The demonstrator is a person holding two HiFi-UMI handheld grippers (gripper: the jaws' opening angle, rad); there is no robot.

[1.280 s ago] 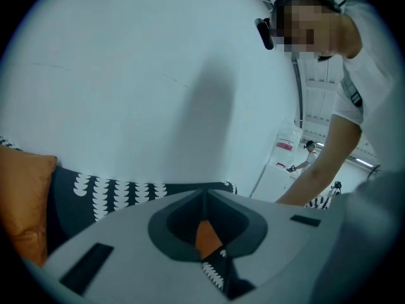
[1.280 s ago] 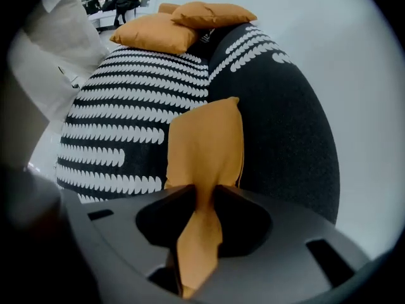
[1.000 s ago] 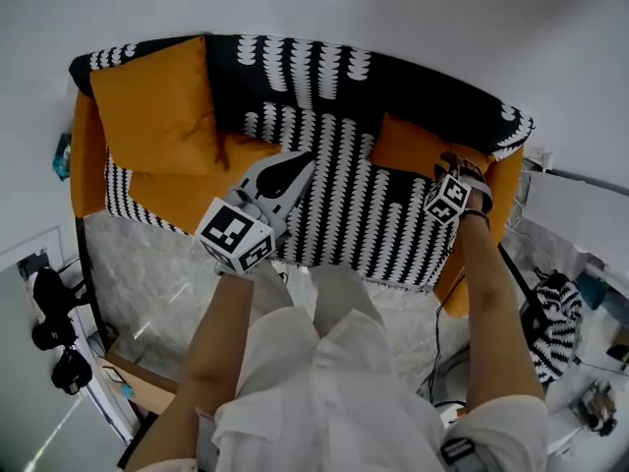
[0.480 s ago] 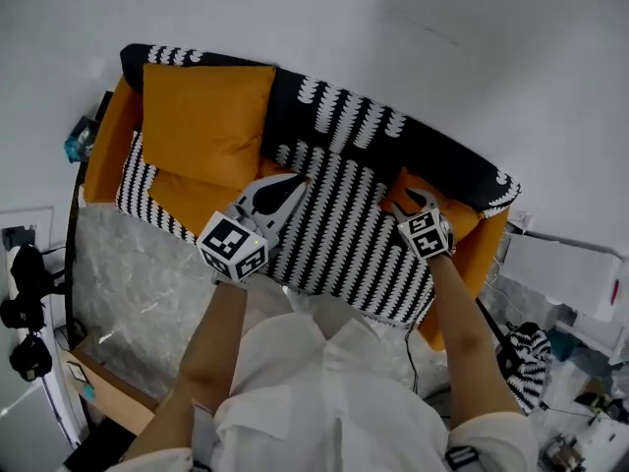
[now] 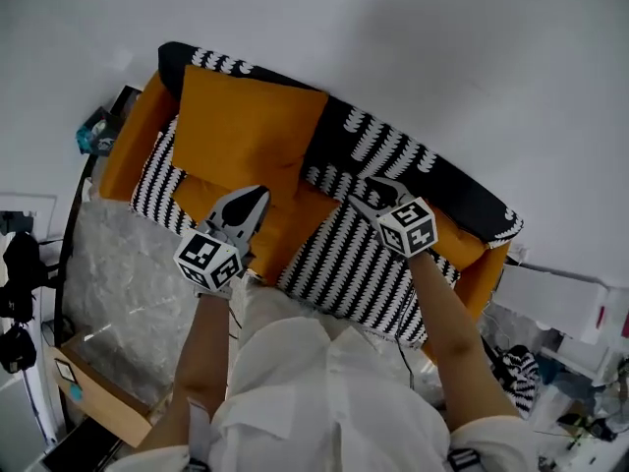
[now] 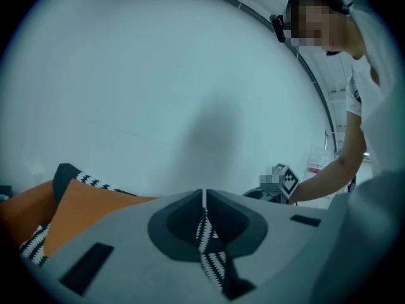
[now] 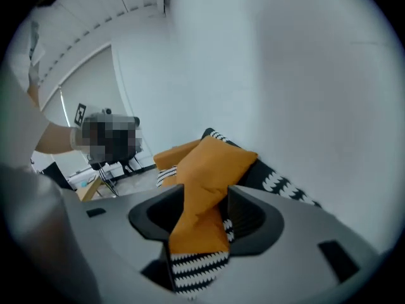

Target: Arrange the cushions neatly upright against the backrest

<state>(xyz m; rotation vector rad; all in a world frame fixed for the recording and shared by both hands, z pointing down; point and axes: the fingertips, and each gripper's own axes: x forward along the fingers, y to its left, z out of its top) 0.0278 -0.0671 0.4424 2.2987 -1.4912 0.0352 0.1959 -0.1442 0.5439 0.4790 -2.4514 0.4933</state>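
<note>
As the left gripper (image 5: 254,200) hovers over the sofa (image 5: 344,259), its jaws are pressed together on nothing. The right gripper (image 5: 366,195) has just been opening, its jaws apart and empty. Under the left one a flat cushion (image 5: 295,214) lies on the seat. Behind it, the upright cushion (image 5: 246,131) leans on the backrest (image 5: 393,150).

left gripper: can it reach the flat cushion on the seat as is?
Probably yes. The left gripper hangs over the flat cushion with nothing between them. Its jaws are together, so they must open first.
</note>
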